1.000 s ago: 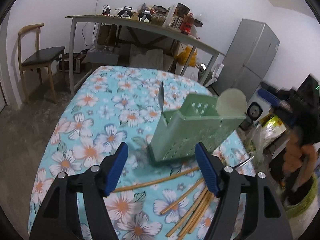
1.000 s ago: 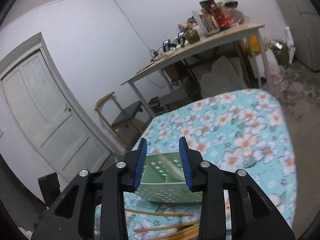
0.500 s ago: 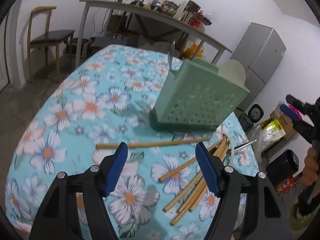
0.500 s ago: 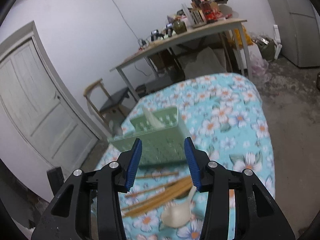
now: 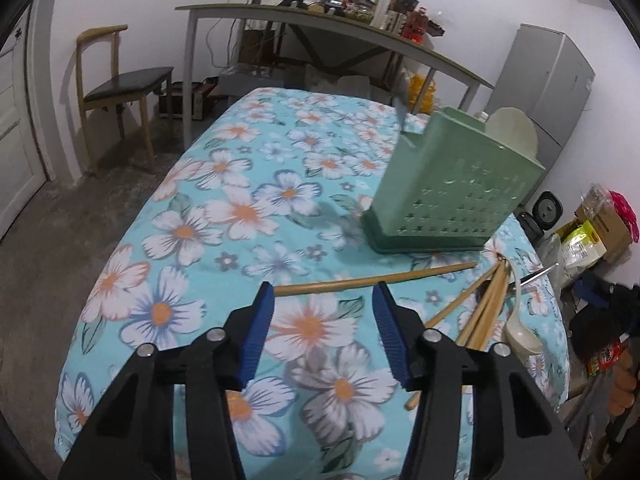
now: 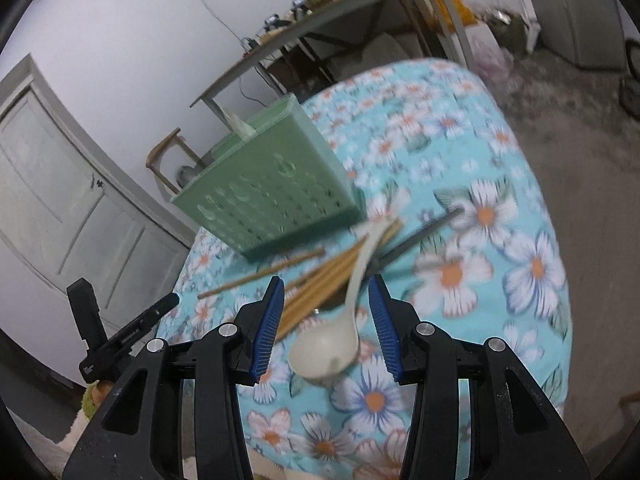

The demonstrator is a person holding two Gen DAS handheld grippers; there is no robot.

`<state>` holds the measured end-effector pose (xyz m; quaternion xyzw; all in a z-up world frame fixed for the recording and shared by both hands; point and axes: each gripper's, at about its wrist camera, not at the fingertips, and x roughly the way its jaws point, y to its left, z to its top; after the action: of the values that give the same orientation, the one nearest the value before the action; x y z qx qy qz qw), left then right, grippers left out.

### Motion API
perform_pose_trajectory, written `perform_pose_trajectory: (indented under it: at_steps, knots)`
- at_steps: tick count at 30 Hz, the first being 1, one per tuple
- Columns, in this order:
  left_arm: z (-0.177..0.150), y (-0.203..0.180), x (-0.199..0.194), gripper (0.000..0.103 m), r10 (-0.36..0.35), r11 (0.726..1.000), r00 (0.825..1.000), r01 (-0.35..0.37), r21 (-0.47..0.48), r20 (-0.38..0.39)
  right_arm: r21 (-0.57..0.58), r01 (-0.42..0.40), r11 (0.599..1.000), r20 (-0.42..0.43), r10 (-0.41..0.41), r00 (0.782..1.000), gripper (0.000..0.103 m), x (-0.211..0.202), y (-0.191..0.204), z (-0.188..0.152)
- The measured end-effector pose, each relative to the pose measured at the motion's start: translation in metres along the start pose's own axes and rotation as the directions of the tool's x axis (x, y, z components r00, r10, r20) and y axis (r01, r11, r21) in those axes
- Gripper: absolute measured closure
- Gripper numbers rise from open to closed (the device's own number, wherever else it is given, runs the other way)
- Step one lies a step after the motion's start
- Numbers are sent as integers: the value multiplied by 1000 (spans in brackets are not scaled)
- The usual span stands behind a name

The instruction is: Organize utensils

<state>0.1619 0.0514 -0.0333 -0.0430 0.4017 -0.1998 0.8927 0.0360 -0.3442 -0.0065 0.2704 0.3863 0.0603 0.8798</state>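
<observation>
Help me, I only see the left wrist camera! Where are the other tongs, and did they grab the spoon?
Observer: The right tongs hang over the cream spoon. Its bowl sits between the blue pads, which have just opened a little and aren't pinching it.
Child: What is the spoon's handle doing?
Observer: It runs up across the chopsticks, toward the green holder.
Child: Anything else near it?
Observer: A dark, thin utensil lies just right of the handle on the flowery cloth. It's too blurred to name.
</observation>
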Motion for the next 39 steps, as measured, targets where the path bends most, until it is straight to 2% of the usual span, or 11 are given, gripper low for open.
perform_pose_trajectory:
  at_steps: [5,9,13,16,21,23,26,28,31,36,39]
  knots:
    - [-5,4,0,67,17,1000,1000,-17,2,-8,32,-25,999,-56,27,998,59,6,-5,-17]
    - [-7,-4,0,73,-14,1000,1000,14,24,-23,58,-55,997,-83,60,995,59,9,-6,-25]
    - [-8,-28,-6,77,-79,992,997,81,94,-22,83,-70,994,-88,77,993,59,10,-8,-27]
    - [-12,-55,-10,77,-163,973,986,167,160,-37,96,-65,993,-81,72,994,60,9,-11,-28]
    - [-28,-114,-13,77,-260,892,963,269,362,-74,111,-56,992,-68,63,996,60,8,-15,-27]
    - [-40,-142,-12,77,-261,835,961,270,479,-88,113,-53,992,-64,61,996,60,8,-16,-28]
    - [-54,-167,-7,77,-258,770,961,265,581,-96,117,-51,992,-62,58,996,60,6,-18,-30]
    - [-59,-176,2,77,-249,749,961,269,605,-119,124,-53,991,-57,60,997,60,5,-21,-30]
    - [-65,-178,20,77,-214,759,964,268,594,-161,132,-52,990,-49,58,997,60,2,-25,-30]
    - [-70,-169,26,77,-142,784,984,179,594,-109,141,-51,989,-50,59,997,60,3,-31,-31]
    - [-69,-166,28,77,-109,779,991,130,613,-72,147,-61,987,-59,71,996,60,8,-32,-32]
